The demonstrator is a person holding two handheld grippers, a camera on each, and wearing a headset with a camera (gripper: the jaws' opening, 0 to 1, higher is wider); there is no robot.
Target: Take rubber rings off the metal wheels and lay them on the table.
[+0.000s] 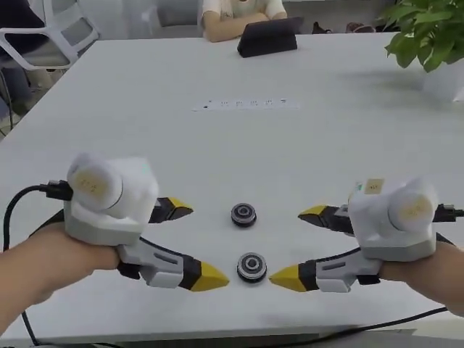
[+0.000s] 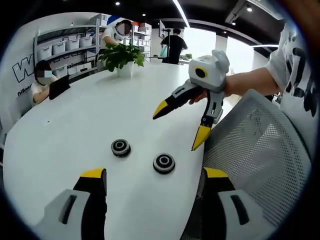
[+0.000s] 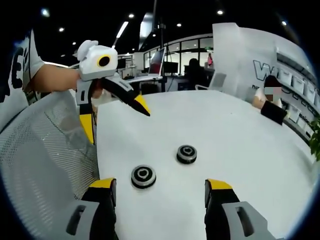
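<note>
Two small metal wheels with black rubber rings lie flat on the white table (image 1: 217, 145): a far wheel (image 1: 243, 214) (image 2: 120, 147) (image 3: 186, 154) and a near wheel (image 1: 251, 266) (image 2: 164, 163) (image 3: 143, 176) close to the front edge. My left gripper (image 1: 201, 244) (image 2: 154, 175) (image 3: 118, 126) is open just left of them. My right gripper (image 1: 290, 245) (image 3: 160, 184) (image 2: 175, 131) is open just to their right. The yellow tips of both point inward at the wheels without touching them. Nothing is held.
A flush power strip (image 1: 246, 104) lies mid-table. At the far end a dark tablet (image 1: 267, 38) stands before a seated person. A potted plant (image 1: 428, 32) is at the far right. A mesh chair (image 2: 255, 150) sits at the near edge, where cables (image 1: 22, 199) trail.
</note>
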